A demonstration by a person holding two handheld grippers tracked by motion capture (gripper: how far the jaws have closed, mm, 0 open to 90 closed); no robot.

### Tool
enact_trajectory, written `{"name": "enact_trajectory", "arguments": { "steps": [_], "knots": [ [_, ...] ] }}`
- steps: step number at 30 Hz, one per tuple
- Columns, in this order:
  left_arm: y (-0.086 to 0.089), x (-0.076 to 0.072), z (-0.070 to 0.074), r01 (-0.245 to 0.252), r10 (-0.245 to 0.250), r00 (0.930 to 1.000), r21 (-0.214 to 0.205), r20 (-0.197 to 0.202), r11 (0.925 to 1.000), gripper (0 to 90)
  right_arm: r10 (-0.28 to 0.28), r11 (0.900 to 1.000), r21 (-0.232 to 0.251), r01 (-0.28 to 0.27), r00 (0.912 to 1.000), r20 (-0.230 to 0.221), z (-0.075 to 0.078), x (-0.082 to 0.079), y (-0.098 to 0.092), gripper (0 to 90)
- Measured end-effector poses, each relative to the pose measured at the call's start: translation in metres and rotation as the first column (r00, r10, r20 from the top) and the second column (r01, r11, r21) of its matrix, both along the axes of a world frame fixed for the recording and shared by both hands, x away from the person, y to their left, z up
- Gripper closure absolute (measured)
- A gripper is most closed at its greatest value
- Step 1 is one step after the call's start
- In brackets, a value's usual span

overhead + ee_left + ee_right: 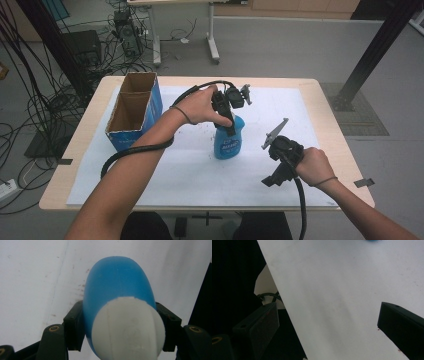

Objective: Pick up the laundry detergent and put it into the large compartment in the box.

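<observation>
Standing upright on the table, blue bottle (228, 142) pinched at its neck by left gripper (226, 120).

Bottle (228, 141): bright blue body, white cap, white lettering on label. Box (134, 109): blue outside, plain brown cardboard inside. Desk (327, 117): pale wood rim, white sheet (280, 115) on top with faint brownish specks. Left gripper (226, 120), right gripper (272, 180): black fingers.

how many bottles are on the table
1: the blue bottle stands upright mid-table on the white sheet, its top clamped by the left gripper. Others could be hidden inside the cardboard box.
</observation>
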State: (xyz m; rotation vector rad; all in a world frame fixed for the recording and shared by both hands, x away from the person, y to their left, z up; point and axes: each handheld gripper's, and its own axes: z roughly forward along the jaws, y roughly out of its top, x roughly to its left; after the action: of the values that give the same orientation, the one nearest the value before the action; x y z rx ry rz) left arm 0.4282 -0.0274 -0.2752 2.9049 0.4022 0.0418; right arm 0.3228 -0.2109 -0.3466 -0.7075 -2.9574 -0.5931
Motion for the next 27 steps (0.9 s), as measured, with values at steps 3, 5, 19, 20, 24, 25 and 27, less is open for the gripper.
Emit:
{"name": "enact_trajectory", "arguments": {
  "steps": [3, 5, 19, 20, 24, 25, 27],
  "knots": [
    [0.0, 0.0003, 0.0001, 0.001, -0.001, 1.0, 0.001, -0.002, 1.0, 37.2, 0.001, 1.0, 0.002, -0.001, 1.0, -0.001, -0.0004, 0.0008, 0.0003, 3.5],
    [0.0002, 0.0004, 0.0001, 0.002, -0.002, 1.0, 0.001, -0.003, 1.0, 37.2, 0.0, 1.0, 0.002, 0.0, 1.0, -0.002, -0.0005, 0.001, 0.0004, 3.5],
    [0.0002, 0.0003, 0.0, -0.003, 0.003, 1.0, 0.0, -0.004, 1.0, 37.3, 0.002, 1.0, 0.006, -0.002, 1.0, -0.001, -0.0009, 0.001, 0.0016, 3.5],
    [0.0002, 0.0003, 0.0001, 0.0, 0.0, 1.0, 0.001, -0.004, 1.0, 37.3, -0.001, 1.0, 0.008, 0.001, 1.0, -0.003, -0.0011, 0.001, 0.0014, 3.5],
    [0.0001, 0.0001, 0.0001, 0.001, -0.001, 1.0, 0.001, -0.002, 1.0, 37.3, -0.001, 1.0, 0.009, 0.001, 1.0, -0.002, -0.0012, 0.0011, 0.0011, 3.5],
    [0.0003, 0.0001, 0.0001, 0.001, -0.001, 1.0, 0.001, -0.003, 1.0, 37.4, -0.002, 0.9999, 0.011, 0.002, 1.0, -0.003, -0.001, 0.0009, 0.001, 3.5],
    [0.0006, 0.0003, 0.0002, 0.004, -0.004, 1.0, 0.002, -0.002, 1.0, 37.4, -0.002, 0.9999, 0.012, 0.002, 1.0, -0.002, -0.001, 0.0009, 0.0008, 3.5]
  ]
}}
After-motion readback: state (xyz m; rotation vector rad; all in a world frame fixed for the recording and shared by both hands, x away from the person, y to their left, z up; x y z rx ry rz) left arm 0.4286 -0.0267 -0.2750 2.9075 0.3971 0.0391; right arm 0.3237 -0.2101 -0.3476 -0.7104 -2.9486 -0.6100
